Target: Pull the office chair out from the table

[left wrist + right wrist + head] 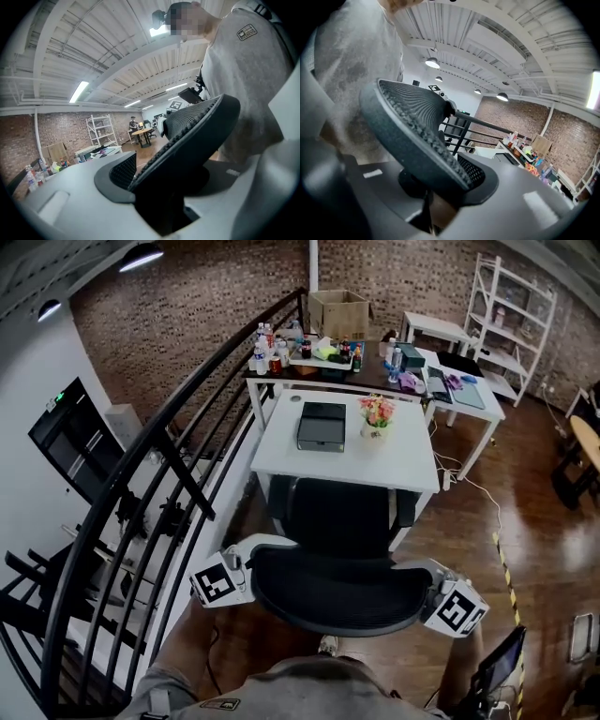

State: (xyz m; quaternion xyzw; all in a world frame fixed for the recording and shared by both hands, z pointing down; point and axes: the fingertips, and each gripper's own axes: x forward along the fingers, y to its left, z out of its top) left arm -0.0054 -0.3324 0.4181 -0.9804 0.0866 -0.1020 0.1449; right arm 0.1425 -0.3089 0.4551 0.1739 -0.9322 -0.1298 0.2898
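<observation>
2 grippers' (251, 559) (427, 574) fingers (70, 201) around chair backrest (337, 594)

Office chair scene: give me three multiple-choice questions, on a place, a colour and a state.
1. The flower pot is on: A) white table B) floor C) shelf
2. The office chair is: A) red B) black C) white
3. The left gripper and right gripper are: A) open, empty B) gripping the table C) shut on the chair's backrest
Answers: A, it stands beside the grey box; B, mesh and frame look black; C, the backrest's edge sits between each pair of fingers.
</observation>
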